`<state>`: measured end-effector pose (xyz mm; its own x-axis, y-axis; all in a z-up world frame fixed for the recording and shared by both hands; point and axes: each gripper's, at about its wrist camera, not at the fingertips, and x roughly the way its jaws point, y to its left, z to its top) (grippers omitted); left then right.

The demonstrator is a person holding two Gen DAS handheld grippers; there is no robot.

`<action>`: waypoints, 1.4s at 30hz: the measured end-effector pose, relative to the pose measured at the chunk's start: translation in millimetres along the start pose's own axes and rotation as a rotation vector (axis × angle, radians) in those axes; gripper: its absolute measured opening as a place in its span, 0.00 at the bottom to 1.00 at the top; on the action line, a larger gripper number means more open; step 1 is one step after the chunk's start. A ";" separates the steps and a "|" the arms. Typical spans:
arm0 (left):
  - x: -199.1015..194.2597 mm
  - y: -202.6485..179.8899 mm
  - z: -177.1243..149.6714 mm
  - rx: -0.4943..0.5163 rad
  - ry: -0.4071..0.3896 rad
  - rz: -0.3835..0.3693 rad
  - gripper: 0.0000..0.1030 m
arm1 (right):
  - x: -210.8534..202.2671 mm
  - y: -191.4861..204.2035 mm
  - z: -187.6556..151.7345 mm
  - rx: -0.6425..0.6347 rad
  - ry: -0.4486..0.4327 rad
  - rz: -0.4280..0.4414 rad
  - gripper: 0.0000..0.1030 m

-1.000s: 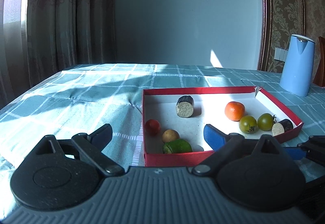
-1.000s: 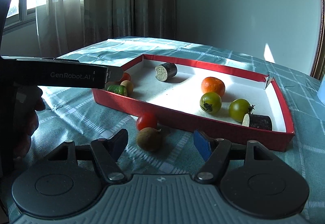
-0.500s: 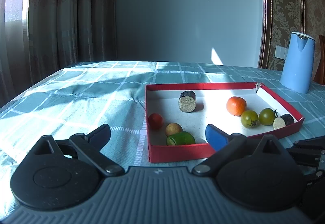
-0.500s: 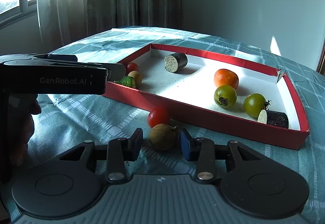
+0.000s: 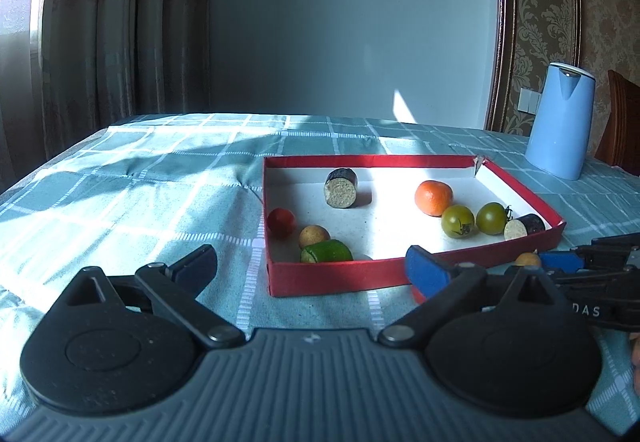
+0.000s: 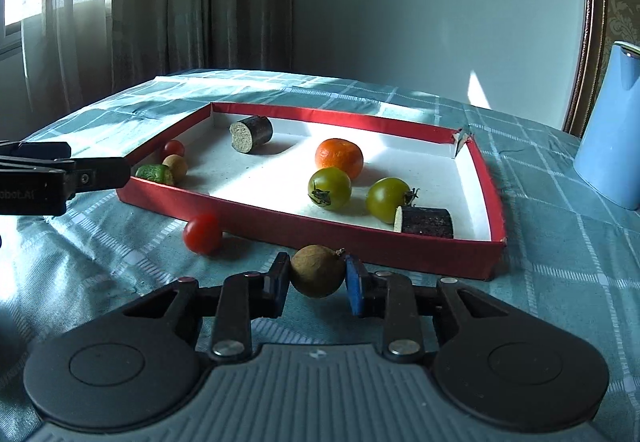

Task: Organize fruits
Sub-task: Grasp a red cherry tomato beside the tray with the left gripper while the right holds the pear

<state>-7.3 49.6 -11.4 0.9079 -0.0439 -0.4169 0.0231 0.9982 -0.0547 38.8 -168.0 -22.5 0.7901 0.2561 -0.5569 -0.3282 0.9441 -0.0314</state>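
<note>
Checked teal tablecloth [image 6: 560, 242] covers the table, curtains behind, blue kettle [image 5: 560, 125] off to one side. Right gripper [image 6: 318, 280] is clenched on a brown round fruit [image 6: 318, 270], both pads pressed to its sides, just outside the near wall of the red tray [image 6: 360, 242]. Left gripper [image 5: 308, 266] is spread wide, holding nothing, near the tray's corner.

Likely step: lift the fruit and place it in the tray. Best to raise it clear of the rim first, then lower onto a bare white patch, avoiding the green tomatoes [image 6: 330, 187]. Grip looks centred; the fruit is small, matte and roundish, so it could roll out. A glossy red cherry tomato [image 6: 202, 233] sits on the cloth beside the tray. Tray looks like thin cardboard.
</note>
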 end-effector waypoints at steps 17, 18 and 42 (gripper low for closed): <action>39.3 -58.1 -0.2 0.042 0.138 -0.003 0.96 | 3.6 -24.1 -3.7 0.060 -0.007 -0.040 0.28; 42.2 -59.6 -0.5 0.042 0.144 0.002 0.96 | 4.0 -23.9 -3.7 0.061 -0.006 -0.039 0.28; 54.8 -73.3 -6.5 0.088 0.203 0.027 0.49 | 5.0 -24.2 -5.8 0.060 0.008 -0.042 0.28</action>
<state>38.0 -26.2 -36.1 0.8063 -0.0153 -0.5913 0.0445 0.9984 0.0350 47.7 -190.7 -29.3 0.7985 0.2147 -0.5624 -0.2630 0.9648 -0.0050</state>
